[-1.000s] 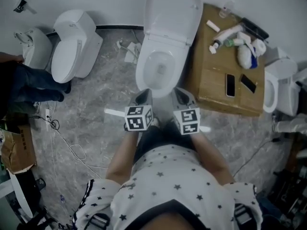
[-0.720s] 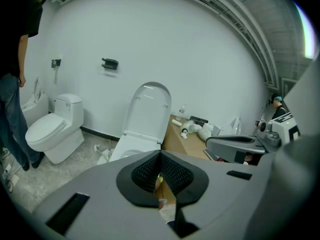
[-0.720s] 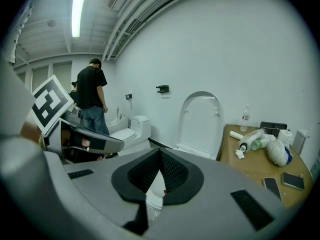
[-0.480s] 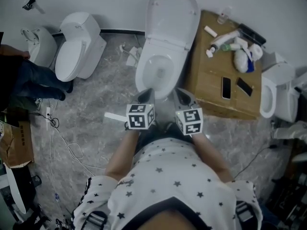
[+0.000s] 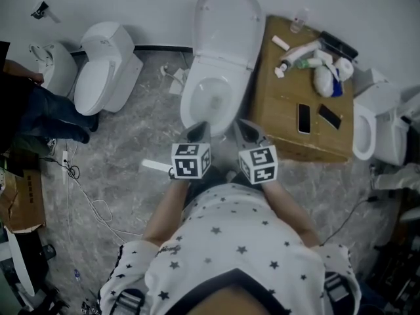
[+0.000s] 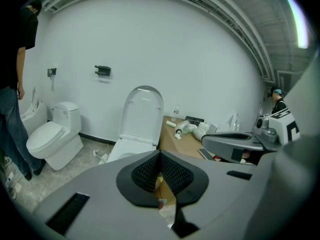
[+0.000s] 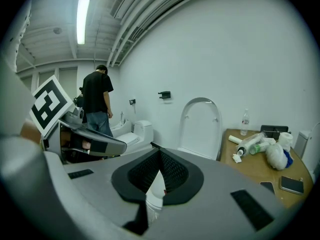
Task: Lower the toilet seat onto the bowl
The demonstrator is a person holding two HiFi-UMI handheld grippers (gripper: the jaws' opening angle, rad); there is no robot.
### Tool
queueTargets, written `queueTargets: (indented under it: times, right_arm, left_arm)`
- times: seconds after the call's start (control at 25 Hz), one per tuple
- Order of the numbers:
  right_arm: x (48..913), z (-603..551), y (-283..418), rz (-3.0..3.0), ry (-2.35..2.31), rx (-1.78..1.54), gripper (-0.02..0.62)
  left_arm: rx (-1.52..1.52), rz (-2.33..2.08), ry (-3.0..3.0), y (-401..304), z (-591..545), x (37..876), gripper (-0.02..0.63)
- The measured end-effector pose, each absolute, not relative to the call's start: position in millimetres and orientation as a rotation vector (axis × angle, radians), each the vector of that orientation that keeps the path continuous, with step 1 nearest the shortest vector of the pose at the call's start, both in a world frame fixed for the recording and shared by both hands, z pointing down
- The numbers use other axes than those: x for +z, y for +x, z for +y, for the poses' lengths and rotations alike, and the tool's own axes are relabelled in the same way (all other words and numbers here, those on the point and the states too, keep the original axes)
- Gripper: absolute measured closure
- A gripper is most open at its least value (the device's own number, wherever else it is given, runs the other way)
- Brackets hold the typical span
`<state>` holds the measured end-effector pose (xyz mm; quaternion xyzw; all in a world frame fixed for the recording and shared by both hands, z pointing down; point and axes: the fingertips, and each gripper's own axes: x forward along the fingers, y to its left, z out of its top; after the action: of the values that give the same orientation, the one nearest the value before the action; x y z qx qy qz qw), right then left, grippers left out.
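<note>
A white toilet stands against the wall with its seat and lid [image 5: 226,25] raised upright above the open bowl [image 5: 210,98]. My left gripper [image 5: 197,130] and right gripper [image 5: 245,130] hover side by side just in front of the bowl's near rim, touching nothing. Both are shut and hold nothing. In the left gripper view the raised seat [image 6: 143,110] stands ahead, beyond the shut left gripper [image 6: 160,154]. From the right gripper [image 7: 159,153], also shut, the seat [image 7: 201,123] appears ahead and slightly to the right.
A wooden crate [image 5: 285,110] right of the toilet carries bottles, a cloth and two phones. A second toilet [image 5: 102,71] stands to the left, a third [image 5: 371,123] to the right. A person in dark clothes [image 5: 36,110] stands far left. Cables [image 5: 85,189] trail on the floor.
Both grippers have edged slightly forward and up toward the bowl, still shut. The seat stays upright.
</note>
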<state>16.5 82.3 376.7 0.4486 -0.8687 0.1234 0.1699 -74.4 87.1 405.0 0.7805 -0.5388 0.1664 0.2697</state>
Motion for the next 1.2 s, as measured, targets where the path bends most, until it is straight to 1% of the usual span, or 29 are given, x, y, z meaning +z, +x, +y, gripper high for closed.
queueTargets:
  times: [1.2]
  right_arm:
    - [365.3, 95.8, 33.3, -2.534, 1.245, 0.337, 0.591]
  left_arm:
    - [0.436, -1.505, 2.092, -58.8, 103.0, 398.1, 0.609]
